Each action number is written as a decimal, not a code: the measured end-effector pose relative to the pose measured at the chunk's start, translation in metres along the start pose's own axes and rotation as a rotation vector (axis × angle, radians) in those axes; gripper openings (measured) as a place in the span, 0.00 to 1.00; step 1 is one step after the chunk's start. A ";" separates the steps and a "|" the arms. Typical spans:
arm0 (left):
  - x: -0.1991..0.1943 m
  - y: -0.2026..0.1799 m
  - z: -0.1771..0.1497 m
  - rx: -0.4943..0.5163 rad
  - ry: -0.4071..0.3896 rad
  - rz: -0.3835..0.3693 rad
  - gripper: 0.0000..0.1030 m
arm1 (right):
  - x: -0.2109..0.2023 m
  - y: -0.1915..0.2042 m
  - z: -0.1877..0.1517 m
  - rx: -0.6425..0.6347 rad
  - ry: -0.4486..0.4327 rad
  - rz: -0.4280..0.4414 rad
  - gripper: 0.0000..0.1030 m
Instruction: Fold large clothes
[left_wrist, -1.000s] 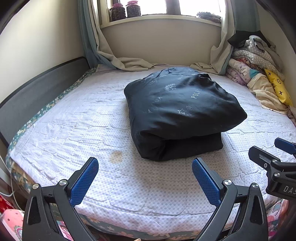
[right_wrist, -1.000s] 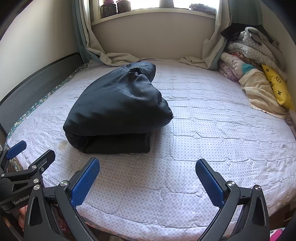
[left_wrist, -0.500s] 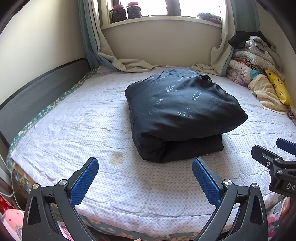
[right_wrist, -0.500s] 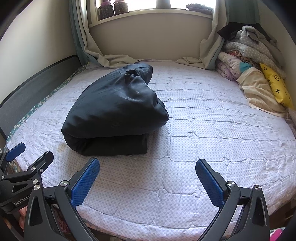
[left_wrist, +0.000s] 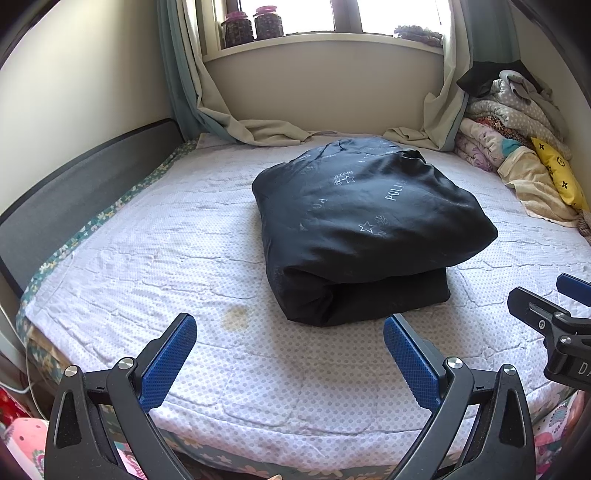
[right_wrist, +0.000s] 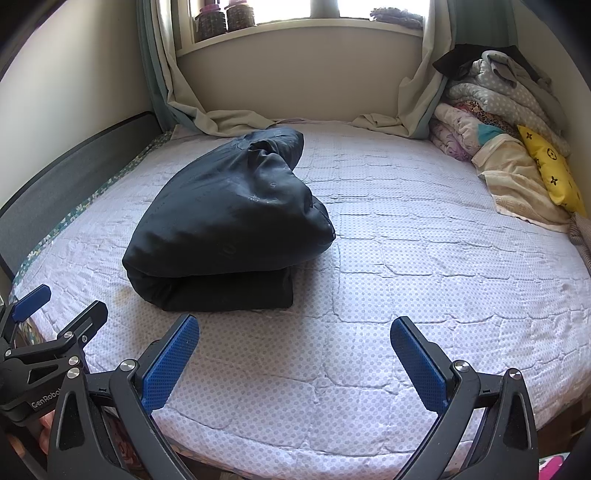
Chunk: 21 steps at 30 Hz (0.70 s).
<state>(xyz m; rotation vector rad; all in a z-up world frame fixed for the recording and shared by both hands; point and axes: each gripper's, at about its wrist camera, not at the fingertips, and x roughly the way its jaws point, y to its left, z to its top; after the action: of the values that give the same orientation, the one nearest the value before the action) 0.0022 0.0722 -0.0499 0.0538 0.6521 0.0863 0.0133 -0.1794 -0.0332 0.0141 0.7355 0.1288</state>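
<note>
Already we have the puffy black padded garment with small white star prints (left_wrist: 362, 229) lying folded into a thick bundle on the white dotted quilted mattress cover (left_wrist: 147, 258), near the middle of the bed and well apart from both tools. Our left gripper (left_wrist: 290, 354) hangs above the near edge with its blue-padded jaws spread wide and holding nothing, and our right gripper (right_wrist: 295, 356) stands just as wide and empty. We judge the fold close to done, yet the upper layer bulges and overhangs the flatter lower layer, so trapped air could push it open or let it slide off sideways. If we press or lift from one side only, the slippery shell may slip between the pads and the bundle may unroll.
</note>
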 end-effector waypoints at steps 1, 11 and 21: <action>0.000 0.000 0.000 0.001 0.000 0.000 0.99 | 0.000 0.000 0.000 0.000 0.000 -0.001 1.00; 0.000 -0.001 -0.001 -0.001 0.003 0.015 0.99 | 0.000 0.001 0.000 -0.006 0.003 0.002 1.00; 0.000 -0.001 0.000 0.001 -0.002 0.020 0.99 | 0.000 0.002 -0.001 -0.009 0.002 0.003 1.00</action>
<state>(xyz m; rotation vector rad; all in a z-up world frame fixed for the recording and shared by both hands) 0.0018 0.0713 -0.0502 0.0614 0.6495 0.1056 0.0128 -0.1775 -0.0340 0.0062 0.7371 0.1351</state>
